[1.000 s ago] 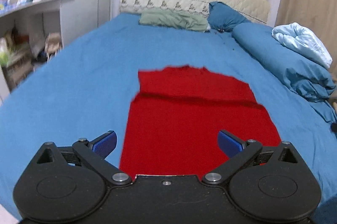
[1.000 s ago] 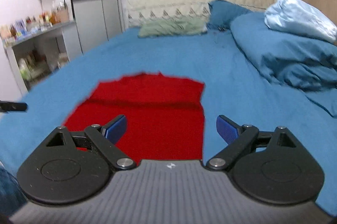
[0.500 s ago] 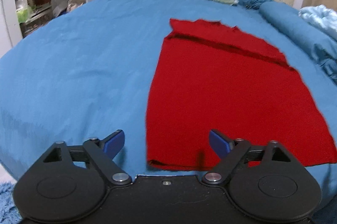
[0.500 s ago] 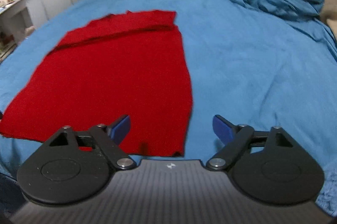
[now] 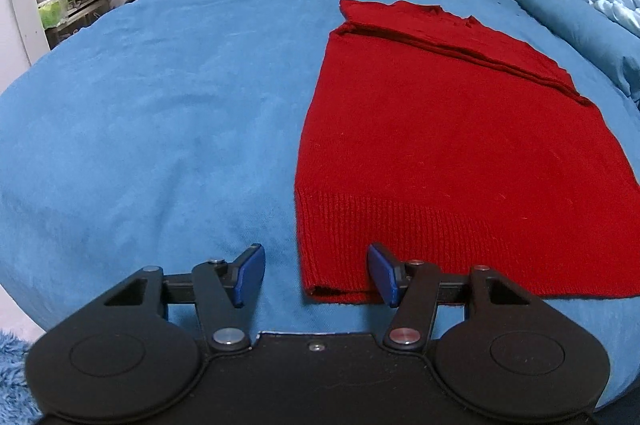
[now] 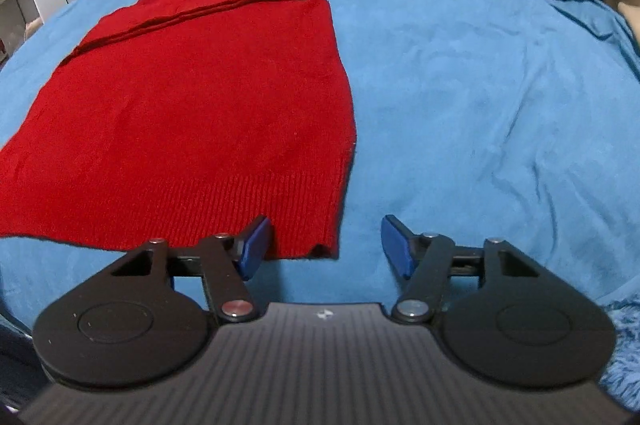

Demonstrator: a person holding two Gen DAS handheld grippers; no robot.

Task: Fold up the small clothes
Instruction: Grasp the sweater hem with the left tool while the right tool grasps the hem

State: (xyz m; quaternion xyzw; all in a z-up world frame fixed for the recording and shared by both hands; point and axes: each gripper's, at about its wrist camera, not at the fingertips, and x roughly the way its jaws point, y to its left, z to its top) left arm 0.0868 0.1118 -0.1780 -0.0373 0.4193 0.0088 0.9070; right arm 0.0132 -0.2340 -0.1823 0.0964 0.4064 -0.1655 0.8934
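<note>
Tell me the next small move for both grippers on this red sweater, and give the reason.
Probably ease both forward and down, then close on the hem corners. The left hand-held gripper and right hand-held gripper are both open, each straddling a near corner of the red sweater at its ribbed hem. The sweater lies flat on the blue bedsheet, ungripped, so a fold needs those corners held first.

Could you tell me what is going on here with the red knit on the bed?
A person holding a gripper in each hand is folding a red knitted sweater spread flat on a blue bedsheet. The left gripper sits open at the near left corner of the ribbed hem, and the right gripper sits open at the near right corner. Neither has gripped the fabric yet. The far end already looks folded over, with a layered band across it.
</note>
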